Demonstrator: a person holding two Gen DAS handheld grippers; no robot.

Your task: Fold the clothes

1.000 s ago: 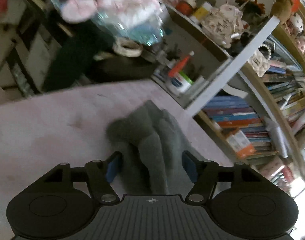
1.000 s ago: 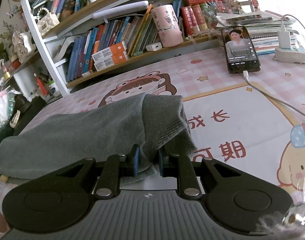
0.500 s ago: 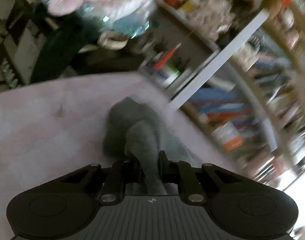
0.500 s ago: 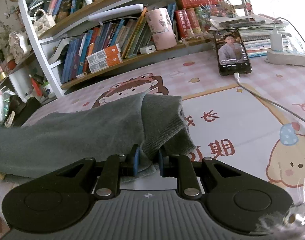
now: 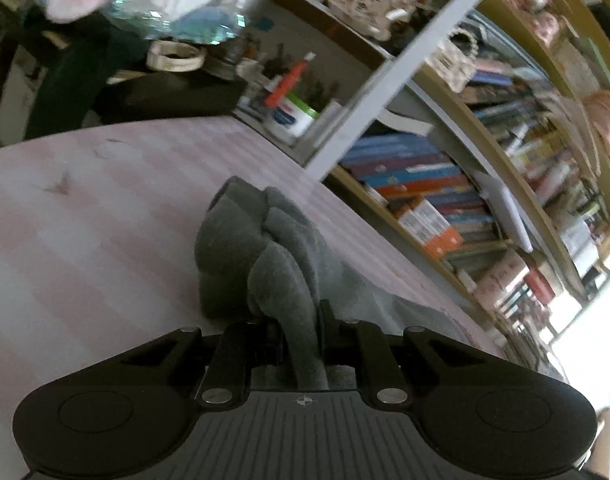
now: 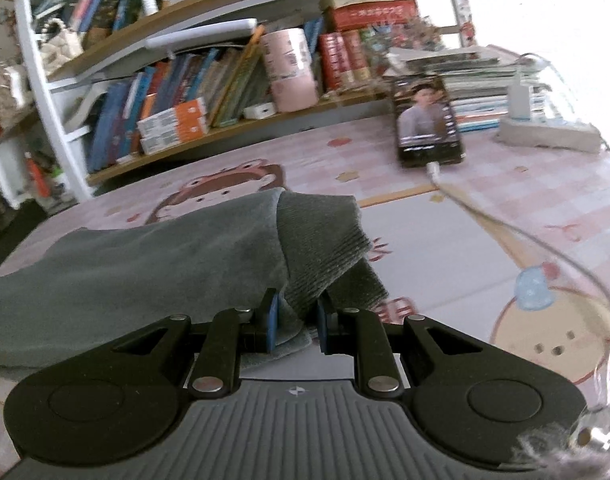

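A grey sweatshirt [image 6: 137,264] lies across a pink cartoon-printed table mat [image 6: 445,280]. In the right wrist view its ribbed cuff [image 6: 325,240] folds over toward me, and my right gripper [image 6: 297,320] is shut on the fabric just below that cuff. In the left wrist view the same grey sweatshirt [image 5: 257,248] bunches into thick folds, and my left gripper [image 5: 301,332] is shut on one rolled fold that runs back between the jaws. The rest of the garment trails off to the right under that gripper.
A bookshelf [image 6: 185,92] packed with books lines the table's far side. A phone [image 6: 425,120] on a white cable [image 6: 505,220] and a power strip [image 6: 545,136] lie at the right. Clutter and a white jar [image 5: 289,120] stand past the table's left end.
The left gripper's jaws, wide apart around the grey fabric a second ago, closed on a fold and moved sideways with it. The right gripper kept its grip, and its view shifted slightly.
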